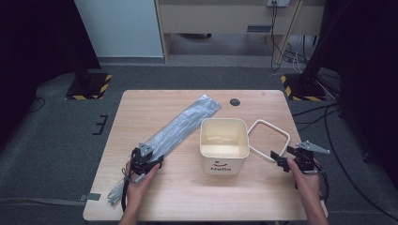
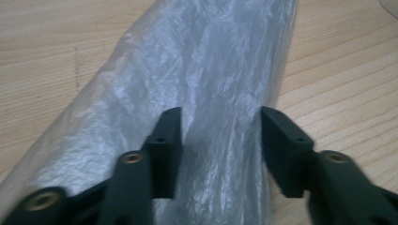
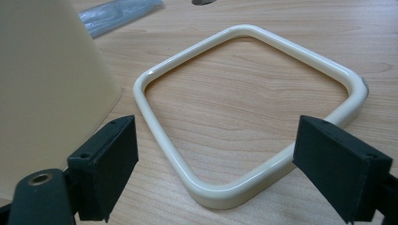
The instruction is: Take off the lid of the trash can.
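A long, crinkled clear plastic bag (image 1: 180,124) lies slantwise across the left half of the wooden table (image 1: 141,105). My left gripper (image 1: 152,160) is low over its near part. In the left gripper view the jaws (image 2: 220,136) stand apart astride a ridge of the bag (image 2: 202,70), and the pads do not press on it. A cream square bin (image 1: 224,145) marked "Hello" stands upright at the centre. A cream square ring (image 1: 265,121) lies flat to its right. My right gripper (image 1: 280,160) is open, its jaws (image 3: 220,140) wide on either side of the ring's (image 3: 159,131) near corner.
A small dark round spot (image 1: 234,101) sits near the table's far edge. The bin's wall (image 3: 47,84) is close on the left in the right gripper view, with the bag's far end (image 3: 117,14) behind it. Stands with striped bases (image 1: 89,86) and cables are on the floor beyond.
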The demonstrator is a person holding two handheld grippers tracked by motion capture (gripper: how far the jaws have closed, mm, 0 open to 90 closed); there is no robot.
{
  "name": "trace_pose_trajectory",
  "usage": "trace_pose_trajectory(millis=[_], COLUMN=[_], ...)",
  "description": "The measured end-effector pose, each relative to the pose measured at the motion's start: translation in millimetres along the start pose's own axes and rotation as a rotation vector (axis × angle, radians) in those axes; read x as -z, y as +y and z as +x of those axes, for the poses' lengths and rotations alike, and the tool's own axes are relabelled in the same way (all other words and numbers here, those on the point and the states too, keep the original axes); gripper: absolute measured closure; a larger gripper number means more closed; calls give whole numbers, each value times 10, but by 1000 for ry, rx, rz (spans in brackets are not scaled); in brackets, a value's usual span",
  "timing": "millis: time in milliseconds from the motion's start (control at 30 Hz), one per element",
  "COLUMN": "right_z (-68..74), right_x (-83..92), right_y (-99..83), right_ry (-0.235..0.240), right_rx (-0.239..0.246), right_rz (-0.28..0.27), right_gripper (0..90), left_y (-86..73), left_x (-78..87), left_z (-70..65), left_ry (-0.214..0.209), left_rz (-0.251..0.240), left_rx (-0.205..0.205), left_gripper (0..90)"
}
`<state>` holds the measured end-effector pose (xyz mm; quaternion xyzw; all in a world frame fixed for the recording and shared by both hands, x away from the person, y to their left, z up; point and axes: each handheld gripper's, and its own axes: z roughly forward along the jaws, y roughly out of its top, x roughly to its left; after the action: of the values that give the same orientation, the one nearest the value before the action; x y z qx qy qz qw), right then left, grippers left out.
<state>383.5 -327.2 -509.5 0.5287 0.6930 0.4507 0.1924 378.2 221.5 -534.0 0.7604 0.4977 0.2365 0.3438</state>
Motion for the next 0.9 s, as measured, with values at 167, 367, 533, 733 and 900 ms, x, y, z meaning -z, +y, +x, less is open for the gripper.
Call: trace_pose_trajectory(millis=[167, 367, 533, 733, 900], right_z=[5, -11, -24, -9, 7], right_x=[6, 20, 30, 11, -29], right_y=[1, 2, 3, 13, 75], right_ry=[19, 26, 20, 10, -17], right_rx=[-7, -11, -3, 5, 7], right_rz=[6, -2, -4, -7, 3], right_gripper=[181, 183, 180, 152, 125], left_y=[-22, -43, -39, -12, -33], left_x=[28, 52, 110, 248, 276], left_z=[-15, 27, 59, 97, 110], left_ry=[58, 60, 57, 68, 64], left_rz=[-8, -4, -39, -103, -118], left_rx=[-39, -38, -35, -19, -4], left_gripper=[687, 857, 893, 896, 897])
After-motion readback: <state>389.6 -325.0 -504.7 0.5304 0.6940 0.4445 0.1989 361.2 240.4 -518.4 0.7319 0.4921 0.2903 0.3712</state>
